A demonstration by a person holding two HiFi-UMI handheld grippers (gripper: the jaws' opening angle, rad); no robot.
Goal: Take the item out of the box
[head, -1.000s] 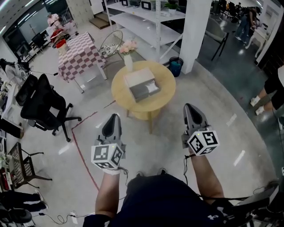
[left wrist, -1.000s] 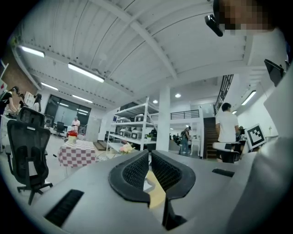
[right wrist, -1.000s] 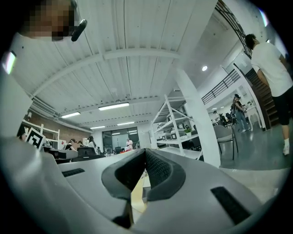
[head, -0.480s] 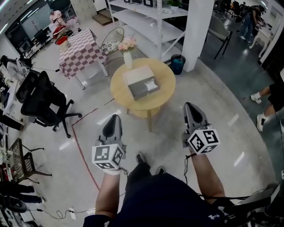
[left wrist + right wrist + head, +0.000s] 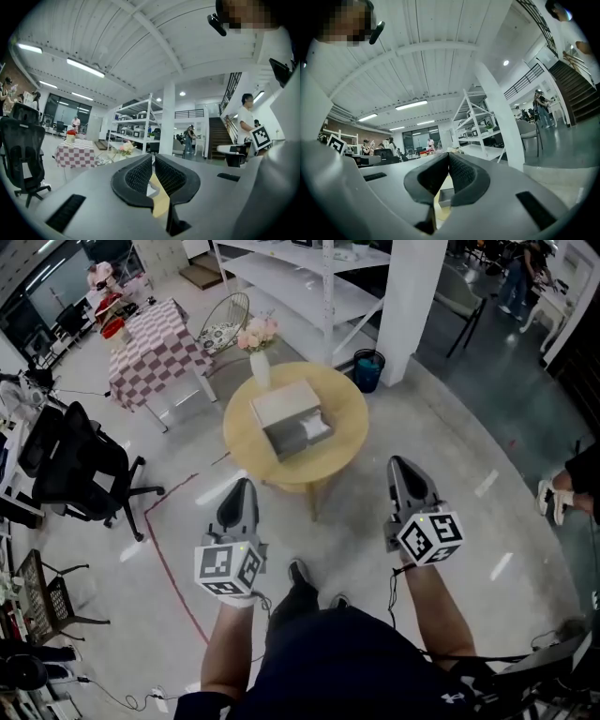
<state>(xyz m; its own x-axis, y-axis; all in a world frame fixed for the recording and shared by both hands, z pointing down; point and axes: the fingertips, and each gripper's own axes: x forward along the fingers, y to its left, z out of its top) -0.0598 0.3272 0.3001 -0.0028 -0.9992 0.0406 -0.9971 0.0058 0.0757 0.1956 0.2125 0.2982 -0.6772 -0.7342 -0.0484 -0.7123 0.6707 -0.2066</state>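
Pale wooden round table (image 5: 343,418): ahead of both grippers, well apart from them.
Grey rectangular box (image 5: 292,435): open, mid-table, near a white vase of pink flowers (image 5: 260,371).
Item: whitish thing (image 5: 317,427) lying inside the box (too small to identify).
Left gripper (image 5: 241,485): jaws together, nothing held.
Right gripper (image 5: 401,464): jaws together, nothing held.

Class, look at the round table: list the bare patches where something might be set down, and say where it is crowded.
The round table has bare wood right of the box, up to the rim, and a narrower strip along the near edge. The far-left edge is crowded: the flower vase stands close to the box.
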